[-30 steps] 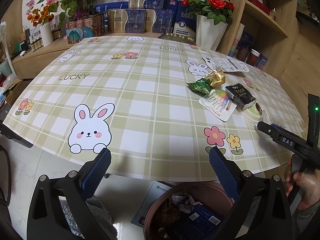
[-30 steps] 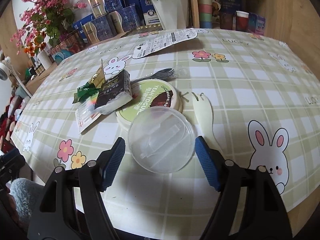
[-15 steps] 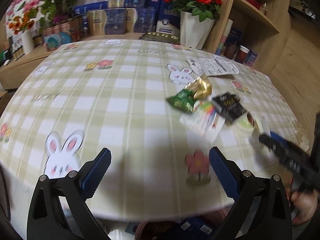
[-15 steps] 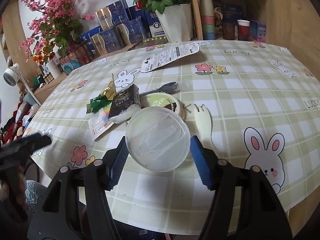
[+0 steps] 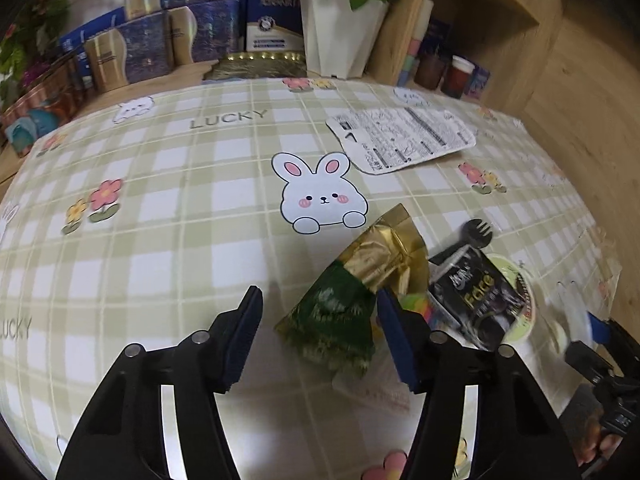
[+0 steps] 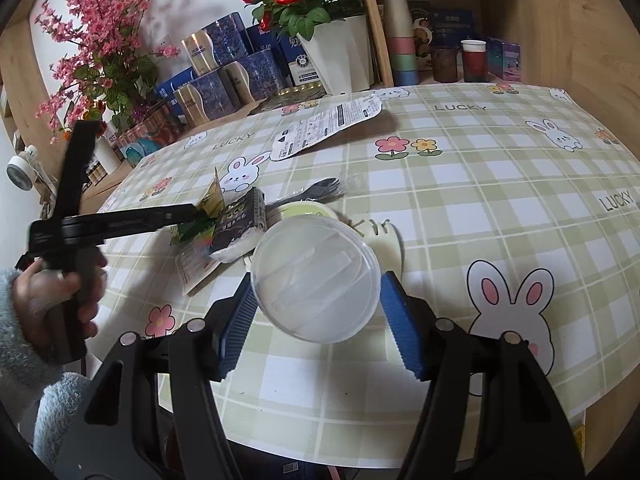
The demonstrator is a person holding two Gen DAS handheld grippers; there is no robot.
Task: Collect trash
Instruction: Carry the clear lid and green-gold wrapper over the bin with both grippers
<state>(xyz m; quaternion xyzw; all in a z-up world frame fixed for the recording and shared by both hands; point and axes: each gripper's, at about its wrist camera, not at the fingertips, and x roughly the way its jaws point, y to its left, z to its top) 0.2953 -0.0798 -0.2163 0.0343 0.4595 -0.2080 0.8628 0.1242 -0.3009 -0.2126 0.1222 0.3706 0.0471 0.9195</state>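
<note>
A pile of trash lies on the checked tablecloth: a green and gold wrapper (image 5: 352, 292), a black packet (image 5: 476, 296), a colourful card (image 6: 192, 256), a green yoghurt lid (image 6: 308, 210), a black spork (image 5: 478, 232) and a pale plastic fork (image 6: 384, 240). My left gripper (image 5: 320, 336) is open, its jaws either side of the green wrapper's lower end; it also shows in the right wrist view (image 6: 192, 212). My right gripper (image 6: 316, 304) is shut on a clear round plastic lid (image 6: 316, 276), held just above the table near the pile.
A printed white card (image 5: 400, 140) lies further back on the table. A white vase of red roses (image 6: 336, 56), blue and gold boxes (image 6: 224, 68) and pink flowers (image 6: 104, 40) stand behind. Wooden shelves with cups (image 6: 400, 48) are at the back right.
My left gripper has moved from the table's edge above a brown bin forward and right to the green wrapper. My right gripper closed on the clear lid and lifted it slightly.
</note>
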